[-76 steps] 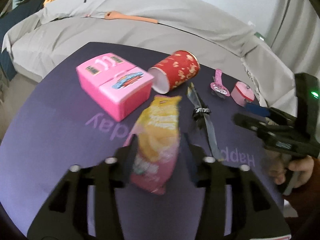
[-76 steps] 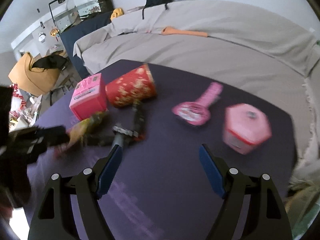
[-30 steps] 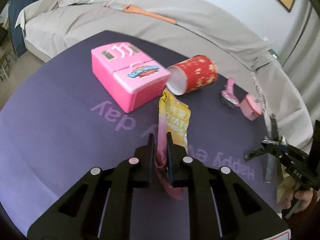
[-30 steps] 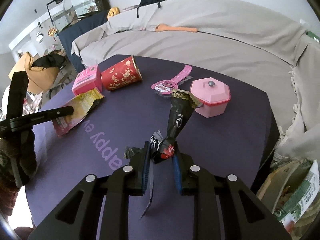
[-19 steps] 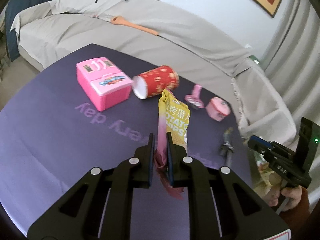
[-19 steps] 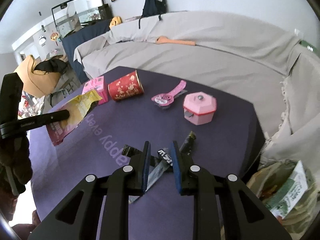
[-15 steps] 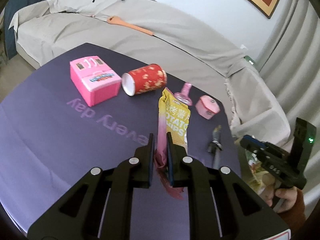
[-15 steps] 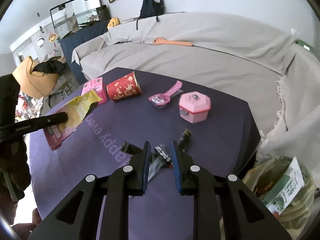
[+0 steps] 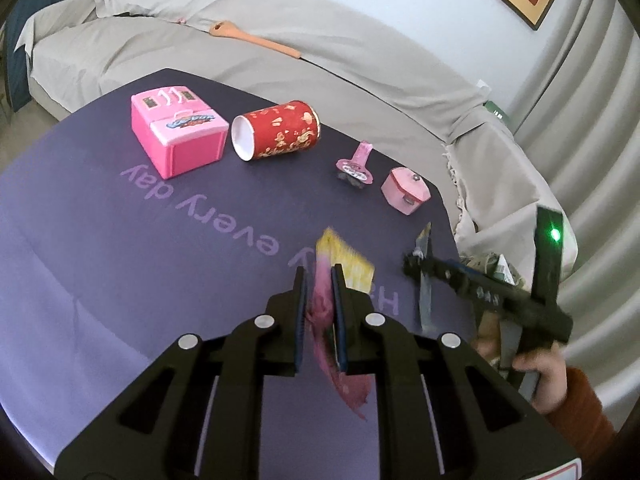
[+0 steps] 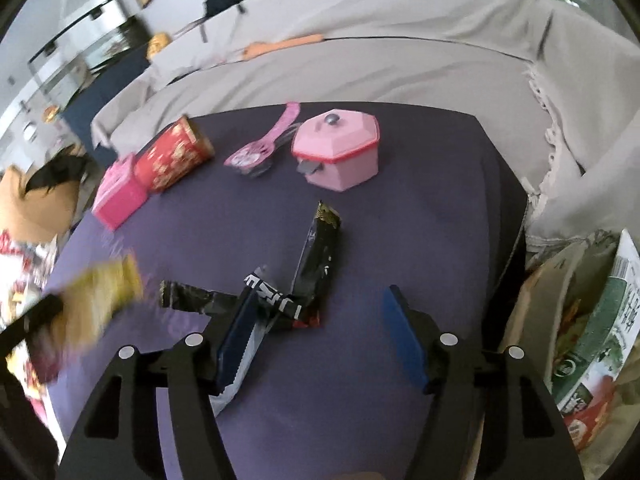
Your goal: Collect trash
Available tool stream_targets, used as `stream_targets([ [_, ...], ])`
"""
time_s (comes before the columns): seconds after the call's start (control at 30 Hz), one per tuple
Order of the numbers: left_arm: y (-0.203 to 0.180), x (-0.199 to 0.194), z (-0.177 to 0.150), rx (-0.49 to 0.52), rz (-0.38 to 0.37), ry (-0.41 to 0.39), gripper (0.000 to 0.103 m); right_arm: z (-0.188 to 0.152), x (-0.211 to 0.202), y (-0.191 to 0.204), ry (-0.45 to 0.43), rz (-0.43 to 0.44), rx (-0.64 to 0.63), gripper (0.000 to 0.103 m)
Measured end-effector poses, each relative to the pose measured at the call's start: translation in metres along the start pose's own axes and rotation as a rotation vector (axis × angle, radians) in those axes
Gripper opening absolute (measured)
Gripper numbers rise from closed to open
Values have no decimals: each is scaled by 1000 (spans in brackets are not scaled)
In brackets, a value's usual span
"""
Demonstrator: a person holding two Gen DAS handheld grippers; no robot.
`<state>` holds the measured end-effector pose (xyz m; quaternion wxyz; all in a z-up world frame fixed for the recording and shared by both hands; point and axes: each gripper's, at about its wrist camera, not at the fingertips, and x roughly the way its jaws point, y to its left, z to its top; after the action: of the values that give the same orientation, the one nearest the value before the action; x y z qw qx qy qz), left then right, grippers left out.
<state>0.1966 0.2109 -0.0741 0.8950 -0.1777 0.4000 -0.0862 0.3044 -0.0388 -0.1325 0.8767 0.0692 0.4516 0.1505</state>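
The right gripper (image 10: 320, 332), clamped on the crumpled black foil wrapper (image 10: 316, 256) a second earlier, was opening; the wrapper hung against its left finger near the purple tablecloth's (image 9: 120, 248) right edge. The left gripper (image 9: 319, 312) still pinched the yellow-and-pink chip bag (image 9: 340, 268).

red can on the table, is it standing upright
No, the red can lies on its side beside the pink toy box, its white open end showing.

Purple tablecloth (image 9: 120, 240) reads "every day", upside down.
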Motion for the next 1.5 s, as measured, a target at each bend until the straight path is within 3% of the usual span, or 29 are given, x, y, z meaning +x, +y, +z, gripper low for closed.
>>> stream_targets([
  [0.13,9,-2,-5,-4,10,-11,10,10,11,15,12,-30,-1,66],
  [0.37,38,0,-12,-75,14,-1,11,4,20,40,26,-136,-139,67],
  [0.93,36,0,-16,-88,-28,15,13,-31,-12,29,75,-46,-295,69],
  [1.13,36,2,-17,-93,-29,22,13,-37,-28,25,32,-79,-335,68],
  [1.33,37,8,-16,-103,-20,30,13,-34,-49,6,-103,-28,-225,69],
  [1.5,30,16,-19,-84,-10,49,13,-25,-30,5,-64,-45,-158,69],
])
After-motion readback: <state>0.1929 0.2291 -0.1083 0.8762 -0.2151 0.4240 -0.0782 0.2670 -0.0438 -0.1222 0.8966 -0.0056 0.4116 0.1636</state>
